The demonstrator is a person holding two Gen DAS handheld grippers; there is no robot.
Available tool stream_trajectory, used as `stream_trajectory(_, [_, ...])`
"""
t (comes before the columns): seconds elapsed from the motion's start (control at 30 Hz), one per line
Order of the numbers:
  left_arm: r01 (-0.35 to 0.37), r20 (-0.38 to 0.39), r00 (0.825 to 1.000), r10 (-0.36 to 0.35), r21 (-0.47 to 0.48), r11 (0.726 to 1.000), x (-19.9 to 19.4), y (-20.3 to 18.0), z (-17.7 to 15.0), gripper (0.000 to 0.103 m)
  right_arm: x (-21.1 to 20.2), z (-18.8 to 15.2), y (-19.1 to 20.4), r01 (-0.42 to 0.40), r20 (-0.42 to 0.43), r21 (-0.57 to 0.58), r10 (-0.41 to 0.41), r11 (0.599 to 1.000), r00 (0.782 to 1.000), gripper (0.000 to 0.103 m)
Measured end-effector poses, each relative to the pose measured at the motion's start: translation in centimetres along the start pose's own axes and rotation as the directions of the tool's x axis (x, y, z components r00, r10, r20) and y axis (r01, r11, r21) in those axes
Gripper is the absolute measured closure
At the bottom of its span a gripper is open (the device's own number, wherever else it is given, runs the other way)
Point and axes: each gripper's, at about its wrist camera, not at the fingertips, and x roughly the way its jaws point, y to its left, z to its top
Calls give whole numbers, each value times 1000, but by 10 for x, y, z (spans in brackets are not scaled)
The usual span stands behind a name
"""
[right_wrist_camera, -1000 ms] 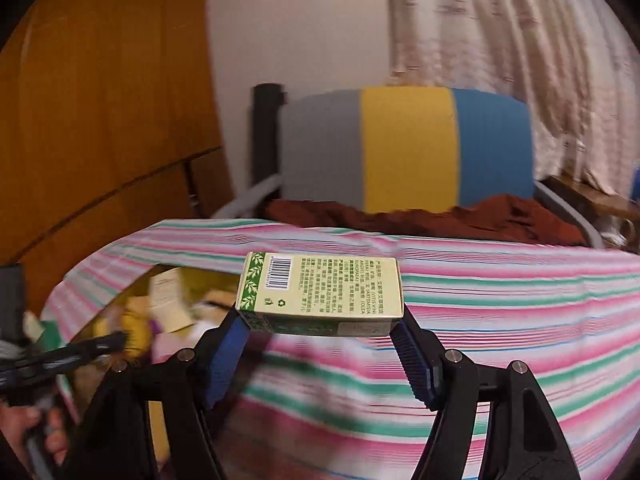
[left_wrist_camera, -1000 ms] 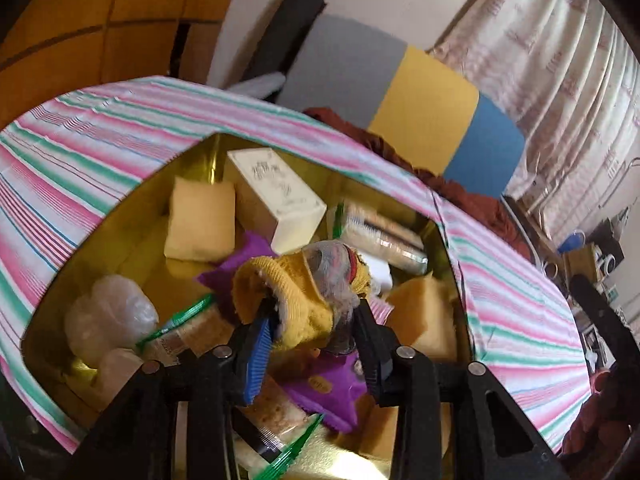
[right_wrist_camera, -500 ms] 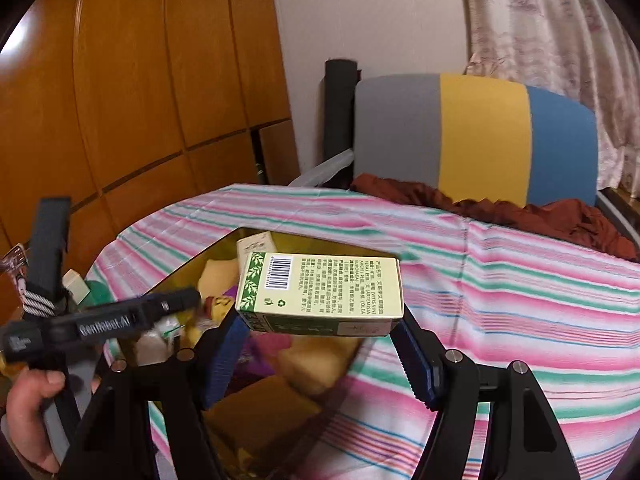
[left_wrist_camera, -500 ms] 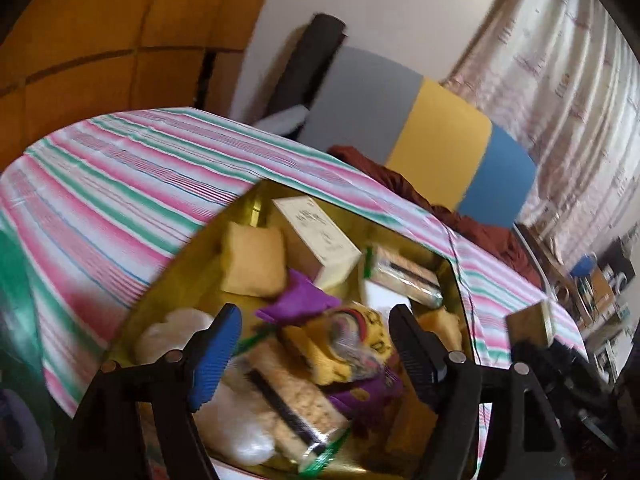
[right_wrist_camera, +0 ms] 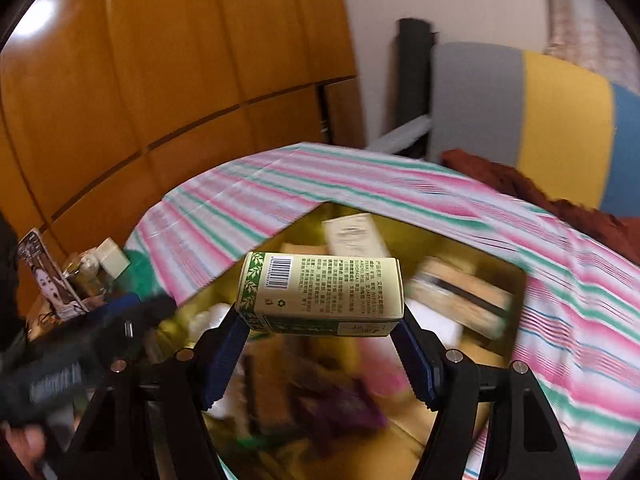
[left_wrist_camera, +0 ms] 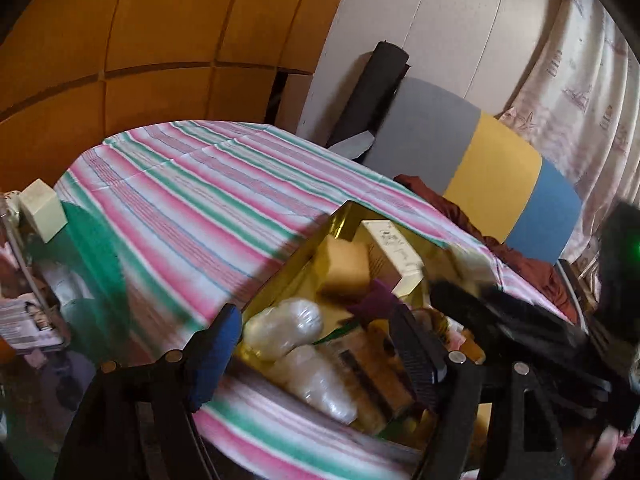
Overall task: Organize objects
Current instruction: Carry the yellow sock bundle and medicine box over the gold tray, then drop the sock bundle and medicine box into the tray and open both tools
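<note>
While its long sides lie level, the green-and-cream carton sits in the centre of the right wrist view, clamped end to end between the blue pads of the right gripper, barcode face up. Below and behind it lies the open gold box, whose blurred contents include a cream box near the top edge and a purple wrapper lower down. A striped pink, green and white cloth surrounds the box. In the lower left of that view the left gripper shows as a dark blur.

In the left wrist view the left gripper has its jaws spread wide with nothing between the pads, over the near corner of the gold box. White plastic-wrapped lumps lie just beyond. A grey, yellow and blue panel stands at the upper right.
</note>
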Motion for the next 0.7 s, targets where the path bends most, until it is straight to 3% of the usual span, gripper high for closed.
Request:
stream_trajectory(0.13, [-20, 12, 1000, 20, -11, 1000, -10, 11, -1, 26, 29, 13, 18, -45, -62, -30, 43, 999, 997, 31])
stream_trajectory(0.47, [-59, 9, 998, 60, -66, 996, -18, 32, -2, 26, 87, 18, 41, -47, -189, -68, 34, 997, 981, 29])
stream_trajectory(0.7, [-80, 7, 997, 80, -43, 996, -17, 25, -2, 26, 82, 14, 30, -30, -202, -39, 21, 999, 979, 19])
